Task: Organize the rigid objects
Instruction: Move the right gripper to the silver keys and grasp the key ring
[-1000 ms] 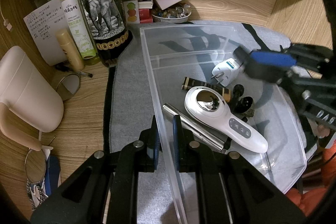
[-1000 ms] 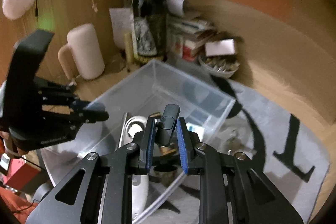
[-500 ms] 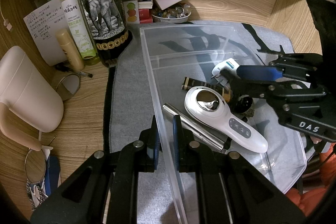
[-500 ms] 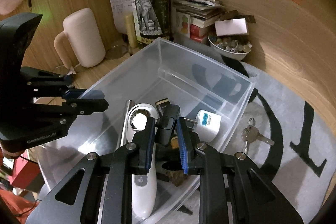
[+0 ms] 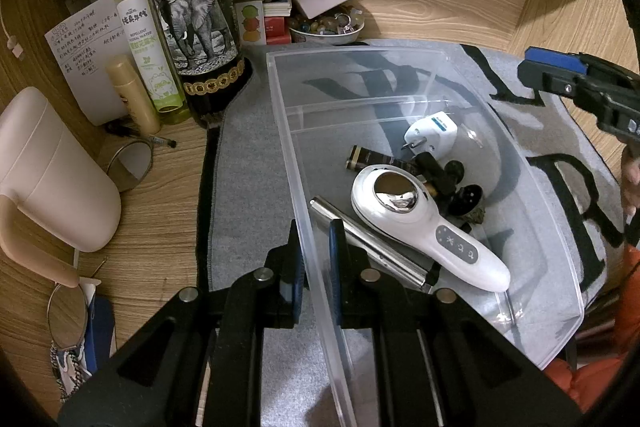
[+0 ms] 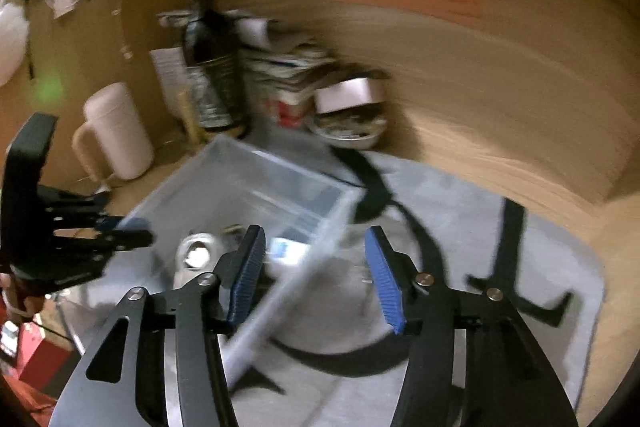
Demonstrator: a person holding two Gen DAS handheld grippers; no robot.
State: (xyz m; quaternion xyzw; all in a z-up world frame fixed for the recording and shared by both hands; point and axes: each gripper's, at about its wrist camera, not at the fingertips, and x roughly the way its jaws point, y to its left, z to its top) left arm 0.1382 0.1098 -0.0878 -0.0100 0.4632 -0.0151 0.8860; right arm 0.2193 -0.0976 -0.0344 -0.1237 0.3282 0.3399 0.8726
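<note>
Left fingers (image 5: 314, 259) pinching clear bin (image 5: 472, 99) wall; right fingers (image 6: 316, 277) opening, seemingly empty, above bin.

My left gripper (image 5: 314, 259) pinches the near wall of the clear bin (image 5: 400, 53); inside lie a white massager (image 5: 424, 223), plug adapter (image 5: 432, 131) and metal tube (image 5: 368, 247).

The right tongs (image 6: 316, 275) dropped the black clip (image 5: 436, 175) in the bin (image 5: 560, 267), opening.
</note>
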